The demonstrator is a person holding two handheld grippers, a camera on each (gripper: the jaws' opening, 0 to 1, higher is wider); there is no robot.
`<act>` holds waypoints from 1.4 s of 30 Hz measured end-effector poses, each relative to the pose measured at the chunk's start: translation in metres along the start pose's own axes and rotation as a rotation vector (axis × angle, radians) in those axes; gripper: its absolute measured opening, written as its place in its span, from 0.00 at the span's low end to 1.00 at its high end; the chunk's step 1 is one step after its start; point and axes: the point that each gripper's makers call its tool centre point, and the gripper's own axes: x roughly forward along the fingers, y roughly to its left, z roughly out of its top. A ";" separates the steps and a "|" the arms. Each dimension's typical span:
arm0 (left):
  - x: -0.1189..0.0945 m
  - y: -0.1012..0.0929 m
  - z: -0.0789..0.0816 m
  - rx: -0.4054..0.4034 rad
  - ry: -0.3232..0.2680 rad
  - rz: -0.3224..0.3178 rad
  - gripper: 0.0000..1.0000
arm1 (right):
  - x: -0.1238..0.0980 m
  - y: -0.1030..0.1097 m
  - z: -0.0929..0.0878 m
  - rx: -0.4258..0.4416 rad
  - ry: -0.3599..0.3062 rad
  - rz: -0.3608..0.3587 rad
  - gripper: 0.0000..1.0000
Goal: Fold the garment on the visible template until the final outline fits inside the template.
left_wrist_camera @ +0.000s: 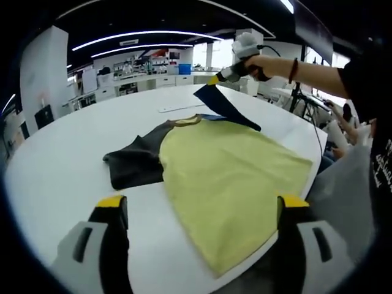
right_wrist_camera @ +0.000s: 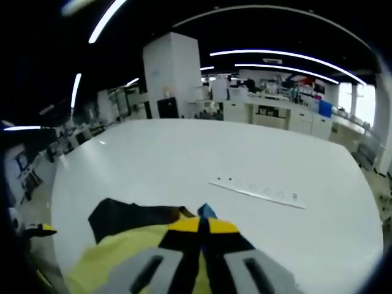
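A yellow T-shirt [left_wrist_camera: 233, 165] with dark sleeves lies flat on the white table [left_wrist_camera: 67, 159]. One dark sleeve [left_wrist_camera: 135, 162] rests spread out to the left. The other dark sleeve [left_wrist_camera: 223, 104] is lifted off the table, and my right gripper [left_wrist_camera: 215, 79], held by a person's hand, is shut on its end. My left gripper [left_wrist_camera: 202, 202] hangs open over the shirt's near hem, jaws wide apart, with nothing held. In the right gripper view my right gripper [right_wrist_camera: 203, 225] is shut on a bit of dark fabric [right_wrist_camera: 206, 212], above the yellow shirt [right_wrist_camera: 116, 260] and the flat sleeve [right_wrist_camera: 119, 217].
A thin white strip [right_wrist_camera: 257, 191] lies on the table beyond the shirt, also in the left gripper view as the strip [left_wrist_camera: 180, 108]. A person's arm [left_wrist_camera: 306, 70] reaches in from the right. The table's edge [left_wrist_camera: 318, 153] runs close to the shirt's right side. Desks and cabinets stand far behind.
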 end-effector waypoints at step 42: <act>0.000 -0.002 -0.008 -0.036 0.000 0.007 0.98 | 0.027 0.142 -0.019 -0.208 0.003 0.269 0.00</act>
